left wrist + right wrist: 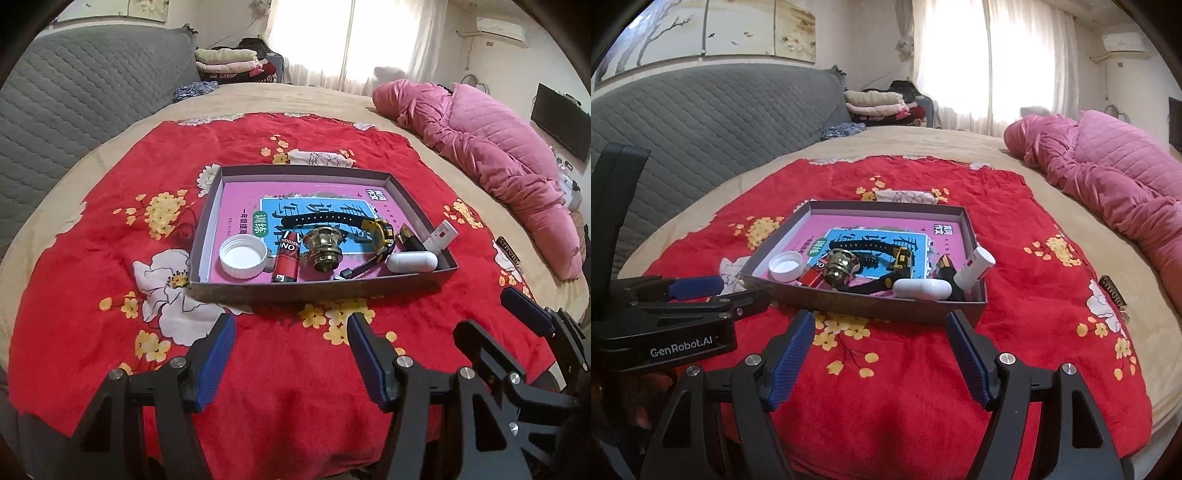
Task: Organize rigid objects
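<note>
Watch strap partly behind brass fitting, box print unreadable — covered

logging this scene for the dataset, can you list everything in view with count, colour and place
tray: 1, grey, pink printed floor, on the red cloth
cap: 1, white, tray, near left corner
can: 1, red and black, lying right of the cap
brass fitting: 1, gold, tray middle
watch: 1, black and yellow, behind the fitting
white case: 1, oval, tray, near right corner
white tube: 1, leaning on the tray's right wall
cloth: 1, red, floral, on the bed
quilt: 1, pink, far right
folded clothes: 1 stack, mixed colours, far back
left gripper: open, empty, before the tray
right gripper: open, empty, before the tray
</note>
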Demonstrator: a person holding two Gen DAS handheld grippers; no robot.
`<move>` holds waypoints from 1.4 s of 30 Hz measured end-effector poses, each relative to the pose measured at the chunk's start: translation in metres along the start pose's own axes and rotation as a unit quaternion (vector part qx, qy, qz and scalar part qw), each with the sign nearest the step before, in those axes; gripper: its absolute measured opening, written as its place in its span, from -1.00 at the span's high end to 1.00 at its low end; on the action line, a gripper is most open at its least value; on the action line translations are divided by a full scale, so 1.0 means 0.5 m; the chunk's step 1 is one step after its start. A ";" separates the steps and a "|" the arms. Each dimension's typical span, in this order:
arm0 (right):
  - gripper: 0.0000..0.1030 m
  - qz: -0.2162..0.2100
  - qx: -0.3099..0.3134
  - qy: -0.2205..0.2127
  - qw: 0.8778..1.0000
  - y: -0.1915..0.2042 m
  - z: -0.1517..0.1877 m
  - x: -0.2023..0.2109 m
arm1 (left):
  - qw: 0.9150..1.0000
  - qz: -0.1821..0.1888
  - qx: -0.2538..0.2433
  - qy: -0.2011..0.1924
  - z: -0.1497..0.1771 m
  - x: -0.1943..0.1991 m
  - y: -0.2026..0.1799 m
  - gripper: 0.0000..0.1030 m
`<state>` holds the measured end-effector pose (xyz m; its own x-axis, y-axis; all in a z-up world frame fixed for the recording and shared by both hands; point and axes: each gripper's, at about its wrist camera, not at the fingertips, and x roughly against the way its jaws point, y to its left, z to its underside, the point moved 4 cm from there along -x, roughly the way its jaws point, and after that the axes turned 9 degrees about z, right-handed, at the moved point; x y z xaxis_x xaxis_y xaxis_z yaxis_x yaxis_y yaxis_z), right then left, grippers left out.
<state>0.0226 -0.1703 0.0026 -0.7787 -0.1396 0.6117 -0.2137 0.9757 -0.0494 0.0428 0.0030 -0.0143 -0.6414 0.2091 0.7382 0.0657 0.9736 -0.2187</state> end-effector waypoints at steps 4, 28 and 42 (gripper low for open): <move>-0.45 0.002 -0.009 0.009 1.000 0.002 0.011 0.005 | 1.000 -0.006 0.001 -0.004 0.003 0.014 0.002 -0.21; -0.45 0.005 -0.003 0.022 1.000 0.011 0.025 -0.009 | 1.000 -0.020 -0.005 0.019 0.028 -0.005 0.004 -0.21; -0.45 0.014 -0.004 0.029 0.999 0.005 0.029 -0.015 | 0.999 -0.024 -0.004 0.031 0.036 -0.015 0.014 -0.21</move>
<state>0.0192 -0.1693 -0.0133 -0.7485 -0.1029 0.6551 -0.1877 0.9804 -0.0605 0.0345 0.0067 -0.0328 -0.5949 0.1663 0.7864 0.0422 0.9835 -0.1761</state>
